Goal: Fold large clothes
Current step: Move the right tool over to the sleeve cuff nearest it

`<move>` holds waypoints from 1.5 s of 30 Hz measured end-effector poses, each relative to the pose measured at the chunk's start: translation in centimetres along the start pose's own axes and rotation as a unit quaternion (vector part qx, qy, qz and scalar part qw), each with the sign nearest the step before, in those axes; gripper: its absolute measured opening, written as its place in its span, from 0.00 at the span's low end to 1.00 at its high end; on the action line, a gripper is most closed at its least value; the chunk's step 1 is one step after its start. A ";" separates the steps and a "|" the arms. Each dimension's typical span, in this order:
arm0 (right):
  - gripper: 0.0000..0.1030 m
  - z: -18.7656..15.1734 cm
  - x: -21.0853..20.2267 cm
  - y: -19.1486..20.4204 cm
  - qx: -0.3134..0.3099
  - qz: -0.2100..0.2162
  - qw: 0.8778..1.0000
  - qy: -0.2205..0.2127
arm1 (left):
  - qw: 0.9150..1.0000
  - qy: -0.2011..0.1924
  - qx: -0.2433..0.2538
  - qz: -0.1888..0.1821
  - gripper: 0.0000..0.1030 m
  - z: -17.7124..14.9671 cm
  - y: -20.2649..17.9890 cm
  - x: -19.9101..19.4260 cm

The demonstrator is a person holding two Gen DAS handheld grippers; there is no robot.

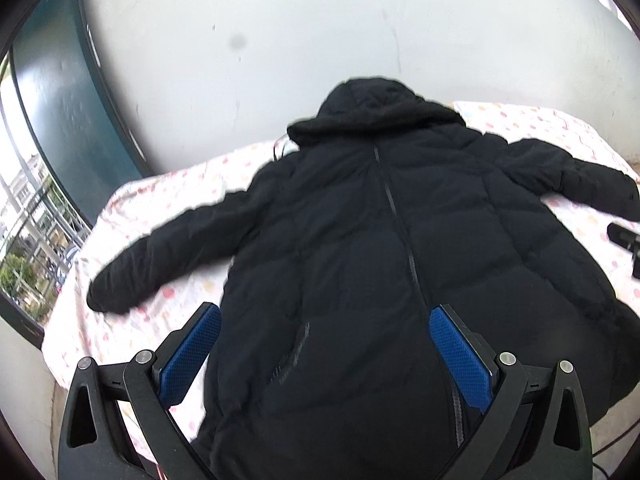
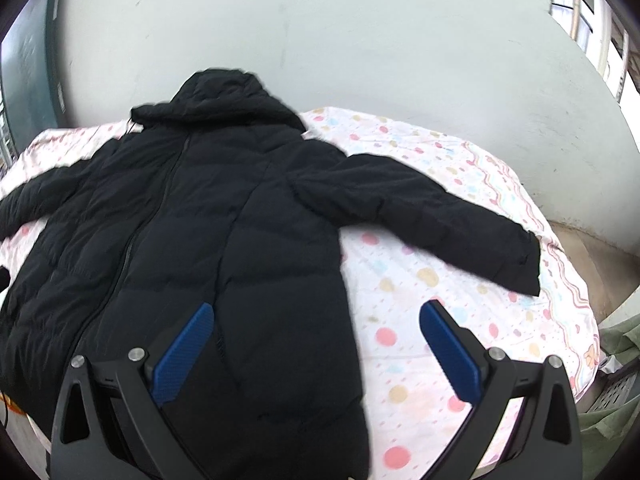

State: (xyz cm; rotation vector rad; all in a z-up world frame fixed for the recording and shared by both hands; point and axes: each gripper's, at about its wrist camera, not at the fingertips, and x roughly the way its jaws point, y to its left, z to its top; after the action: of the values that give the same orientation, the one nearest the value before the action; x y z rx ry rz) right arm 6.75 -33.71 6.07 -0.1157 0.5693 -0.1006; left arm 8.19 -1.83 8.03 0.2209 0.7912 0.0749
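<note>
A large black hooded puffer jacket (image 1: 360,240) lies flat on a bed, front up, zipper closed, hood toward the wall, both sleeves spread out. It also shows in the right wrist view (image 2: 200,220). My left gripper (image 1: 325,316) is open above the jacket's lower left half, its blue pads (image 1: 192,356) wide apart. My right gripper (image 2: 316,312) is open above the jacket's lower right edge, one pad over the jacket and one pad (image 2: 452,352) over the sheet. Neither holds anything.
The bed sheet (image 2: 460,280) is white with pastel dots. A pale wall (image 1: 320,40) stands behind the bed. A window (image 1: 24,220) is at the left. The right gripper's tip (image 1: 624,240) shows at the right edge of the left wrist view.
</note>
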 end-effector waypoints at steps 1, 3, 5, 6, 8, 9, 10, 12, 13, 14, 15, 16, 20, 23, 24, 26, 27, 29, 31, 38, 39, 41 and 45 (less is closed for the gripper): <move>1.00 0.6 -0.1 -0.6 0.005 -0.002 1.000 -0.004 | 1.000 -0.007 0.005 0.003 0.99 0.5 -0.1 -0.2; 1.00 2.0 -0.4 -2.1 0.014 -0.009 1.000 -0.017 | 1.000 -0.021 0.014 0.009 0.99 1.4 -0.4 -0.4; 1.00 3.6 -0.8 -3.9 0.029 -0.019 0.999 -0.029 | 0.999 -0.033 0.022 0.013 0.99 2.3 -0.6 -0.6; 1.00 4.3 -0.9 -4.7 0.035 -0.023 0.999 -0.035 | 0.999 -0.039 0.024 0.014 0.99 2.7 -0.7 -0.6; 1.00 6.0 -0.9 -6.4 0.050 -0.031 0.997 -0.044 | 0.998 -0.049 0.025 0.011 0.99 3.4 -0.7 -0.7; 1.00 6.5 -0.7 -7.0 0.056 -0.034 0.997 -0.045 | 0.998 -0.053 0.025 0.009 0.99 3.8 -0.6 -0.7; 1.00 7.1 -0.5 -7.7 0.064 -0.038 0.996 -0.045 | 0.998 -0.056 0.024 0.006 0.99 4.1 -0.6 -0.6; 1.00 8.0 0.1 -9.2 0.082 -0.043 0.995 -0.045 | 0.998 -0.057 0.023 0.004 0.99 4.6 -0.5 -0.4; 1.00 8.4 0.6 -9.8 0.089 -0.046 0.994 -0.044 | 0.998 -0.057 0.024 0.004 0.99 4.8 -0.5 -0.2; 1.00 8.7 1.1 -10.3 0.097 -0.052 0.993 -0.039 | 0.998 -0.056 0.024 0.004 0.99 5.0 -0.4 0.2; 1.00 8.8 1.8 -10.9 0.106 -0.058 0.992 -0.034 | 0.998 -0.058 0.025 0.005 0.99 5.0 -0.5 0.1; 1.00 8.8 2.5 -11.4 0.113 -0.057 0.992 -0.030 | 0.998 -0.058 0.027 0.004 0.99 5.1 -0.4 0.5; 1.00 8.0 5.9 -13.3 0.143 -0.062 0.988 0.000 | 0.999 -0.045 0.026 0.004 0.99 5.3 -0.5 2.3; 1.00 6.5 8.6 -15.3 0.178 -0.062 0.982 0.029 | 0.999 -0.035 0.026 0.002 0.99 5.3 -0.5 3.6; 1.00 6.0 9.4 -15.9 0.190 -0.059 0.979 0.037 | 0.999 -0.034 0.027 0.003 0.99 5.3 -0.6 4.0; 1.00 5.0 10.8 -17.0 0.209 -0.063 0.975 0.053 | 0.999 -0.029 0.027 0.004 0.99 5.4 -0.7 4.7; 1.00 4.4 11.5 -17.6 0.218 -0.068 0.972 0.062 | 0.999 -0.027 0.026 0.003 0.99 5.4 -0.7 5.1; 1.00 3.3 12.8 -18.6 0.235 -0.066 0.967 0.078 | 0.999 -0.022 0.025 0.001 0.99 5.5 -0.7 5.7; 1.00 2.5 13.7 -19.1 0.242 -0.071 0.964 0.091 | 1.000 -0.018 0.021 -0.002 0.99 5.6 -0.7 6.3; 1.00 -0.4 16.2 -20.9 0.273 -0.067 0.952 0.117 | 1.000 -0.008 0.022 0.000 0.99 5.8 -1.1 7.7; 1.00 -0.6 16.3 -21.1 0.278 -0.067 0.951 0.118 | 1.000 -0.007 0.022 0.000 0.99 5.8 -1.1 7.8; 1.00 -1.0 16.6 -21.5 0.285 -0.065 0.949 0.118 | 1.000 -0.003 0.023 0.000 0.99 5.8 -1.2 8.2; 1.00 -1.4 17.3 -22.4 0.307 -0.049 0.943 0.118 | 1.000 0.003 0.025 -0.001 0.99 5.6 -1.4 8.7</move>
State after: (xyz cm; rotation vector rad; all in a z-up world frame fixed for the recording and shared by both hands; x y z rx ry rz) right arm 19.07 -58.19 -1.22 0.4839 0.7471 -0.3875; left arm 18.28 -2.82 5.43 0.2670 0.8003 0.0535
